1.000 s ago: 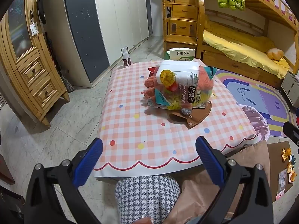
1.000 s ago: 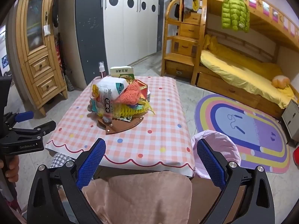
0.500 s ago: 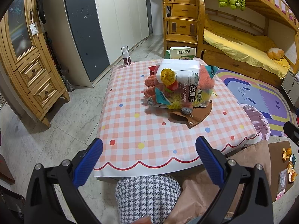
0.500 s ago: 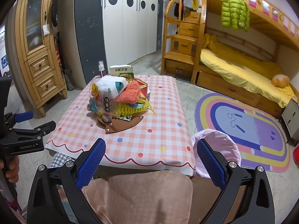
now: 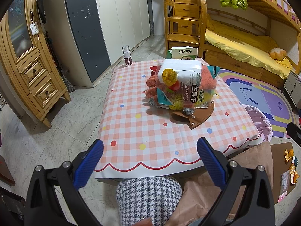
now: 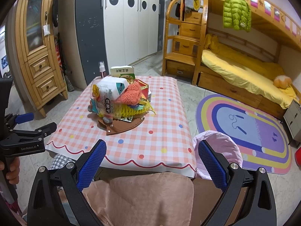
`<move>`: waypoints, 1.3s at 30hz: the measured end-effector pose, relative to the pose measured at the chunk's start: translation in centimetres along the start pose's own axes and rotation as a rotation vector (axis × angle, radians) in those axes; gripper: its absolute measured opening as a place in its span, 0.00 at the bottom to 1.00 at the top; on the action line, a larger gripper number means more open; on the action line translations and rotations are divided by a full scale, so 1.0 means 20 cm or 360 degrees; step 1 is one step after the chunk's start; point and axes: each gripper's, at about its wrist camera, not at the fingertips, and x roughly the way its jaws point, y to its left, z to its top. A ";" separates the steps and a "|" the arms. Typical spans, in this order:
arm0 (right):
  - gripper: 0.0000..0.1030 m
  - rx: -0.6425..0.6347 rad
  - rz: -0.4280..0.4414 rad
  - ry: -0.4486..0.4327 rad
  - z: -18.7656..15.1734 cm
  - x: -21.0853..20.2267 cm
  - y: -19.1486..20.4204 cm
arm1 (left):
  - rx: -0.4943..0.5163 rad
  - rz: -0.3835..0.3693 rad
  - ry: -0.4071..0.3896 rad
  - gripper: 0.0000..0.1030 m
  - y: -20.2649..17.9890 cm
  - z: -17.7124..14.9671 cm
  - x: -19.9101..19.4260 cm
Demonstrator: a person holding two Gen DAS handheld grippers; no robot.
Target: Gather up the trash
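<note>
nothing's really shifted since a second ago, both grippers just hang at the near edge of the table like before, and the pile hasn't been touched

the trash pile (image 5: 180,88) sits about mid-table, a bit toward the far side: a dried mango bag (image 5: 185,82) on top, something orange and knitted (image 6: 131,95) leaning on it, yellow foam netting (image 6: 131,110) underneath, and a brown leather piece (image 5: 199,115) poking out at the bottom. a green and white carton (image 5: 184,52) stands right behind the pile, and a small spray bottle (image 5: 127,55) is at the far left corner. all of it is on the table (image 5: 135,131) with the pink checked cloth

left gripper (image 5: 148,163) has its blue-padded fingers (image 5: 88,164) spread wide, nothing in them, well short of the pile. right gripper (image 6: 152,164) same deal, fingers (image 6: 211,165) wide apart and empty

a pink trash bag (image 6: 220,150) stands on the floor just beside the table's right near corner, mouth open. past it there's a rainbow rug (image 6: 250,126) and a wooden bunk bed (image 6: 242,69) with yellow bedding
</note>
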 end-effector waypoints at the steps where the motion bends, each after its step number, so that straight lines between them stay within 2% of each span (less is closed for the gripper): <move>1: 0.94 -0.0001 -0.0001 0.0000 0.00 0.00 0.00 | 0.0000 0.0000 0.0000 0.93 0.00 0.00 0.00; 39: 0.94 0.0000 0.0001 0.0002 0.00 0.00 0.00 | -0.0002 0.0003 0.0008 0.93 0.01 -0.02 0.02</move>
